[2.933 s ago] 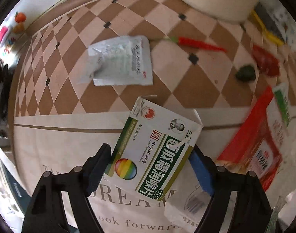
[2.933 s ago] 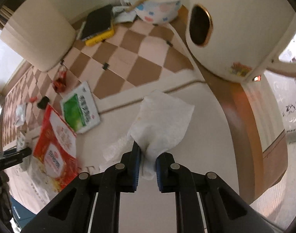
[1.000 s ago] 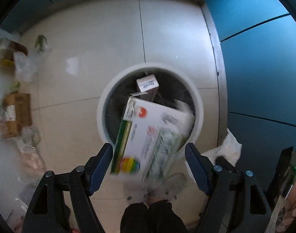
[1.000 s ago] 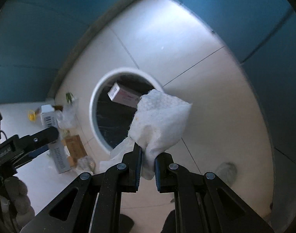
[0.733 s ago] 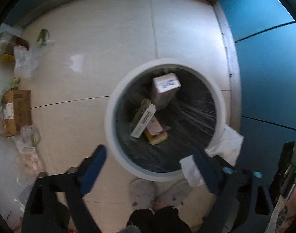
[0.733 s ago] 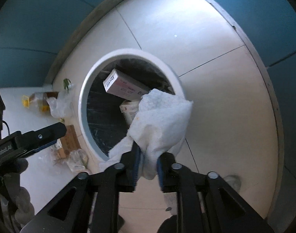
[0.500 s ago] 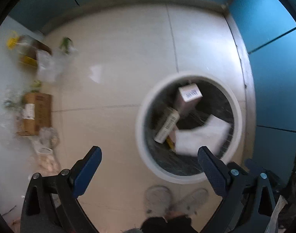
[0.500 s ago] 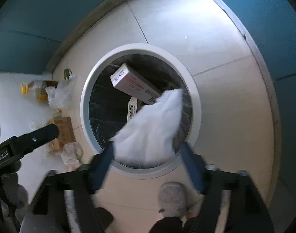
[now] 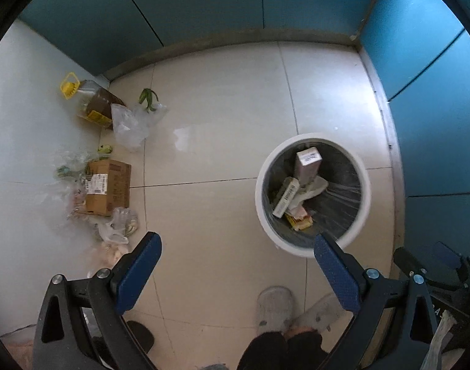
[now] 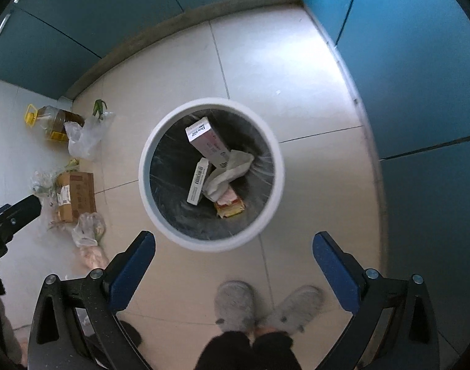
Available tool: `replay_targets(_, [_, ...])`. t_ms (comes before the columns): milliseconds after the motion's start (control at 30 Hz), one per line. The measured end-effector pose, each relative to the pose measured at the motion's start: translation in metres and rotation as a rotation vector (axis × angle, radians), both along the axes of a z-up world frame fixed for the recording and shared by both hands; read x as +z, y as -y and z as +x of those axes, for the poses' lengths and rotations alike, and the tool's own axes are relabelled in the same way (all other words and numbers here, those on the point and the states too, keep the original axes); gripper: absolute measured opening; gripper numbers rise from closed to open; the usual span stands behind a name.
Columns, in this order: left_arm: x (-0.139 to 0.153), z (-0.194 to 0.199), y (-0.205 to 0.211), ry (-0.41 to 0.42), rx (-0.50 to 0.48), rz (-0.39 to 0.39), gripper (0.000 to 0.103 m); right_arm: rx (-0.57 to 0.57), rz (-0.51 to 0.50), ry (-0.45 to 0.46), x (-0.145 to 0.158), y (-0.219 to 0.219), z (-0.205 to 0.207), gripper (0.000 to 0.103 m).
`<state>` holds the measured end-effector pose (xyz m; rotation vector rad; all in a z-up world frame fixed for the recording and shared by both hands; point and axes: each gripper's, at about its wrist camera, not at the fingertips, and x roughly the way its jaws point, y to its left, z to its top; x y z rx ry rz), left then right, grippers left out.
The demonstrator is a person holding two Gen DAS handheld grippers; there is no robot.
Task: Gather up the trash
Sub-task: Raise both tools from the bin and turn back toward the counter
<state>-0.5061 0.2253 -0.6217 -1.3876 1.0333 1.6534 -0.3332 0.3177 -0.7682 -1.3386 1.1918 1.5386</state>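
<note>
A round white trash bin (image 10: 143, 169) with a black liner stands on the tiled floor, below and just ahead of my right gripper (image 10: 234, 237). Inside lie a crumpled white tissue (image 10: 231, 169), a thin medicine box (image 10: 198, 182) on edge, a pink-and-white carton (image 10: 207, 141) and a yellow packet (image 10: 230, 206). The right jaws are opening wide, with nothing between them. My left gripper (image 9: 235, 240) is open and empty, high over bare floor, with the bin (image 9: 259, 191) off to its right. The tissue (image 9: 312, 189) and thin box (image 9: 285, 197) show there too.
Against the left wall lie a cardboard box (image 9: 108, 186), an oil bottle (image 9: 89, 104) and several plastic bags (image 9: 130, 123). A person's grey slippers (image 10: 235, 302) stand just in front of the bin. Blue cabinet fronts (image 10: 420, 92) close off the back and right.
The medicine box left my left gripper and the tissue left my right gripper; both now lie in the bin. Both jaws spread wide, and both grippers rose, the left one drifting left of the bin.
</note>
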Motion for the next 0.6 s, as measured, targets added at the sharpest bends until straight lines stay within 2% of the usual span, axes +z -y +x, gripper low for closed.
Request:
replay_targets(100, [0.037, 0.008, 0.010, 0.011, -0.003, 0.017, 0.101, 0.004, 0.024, 0.021, 0.042, 0.008, 0.008, 0.103])
replay_targets(500, [0.180, 0.044, 0.058, 0.041, -0.062, 0.066, 0.101, 0.025, 0.153, 0.028, 0.258, 0.055, 0.041, 0.103])
replay_targets(600, [0.214, 0.050, 0.072, 0.052, -0.068, 0.081, 0.101, 0.021, 0.171, 0.019, 0.302, 0.068, 0.047, 0.103])
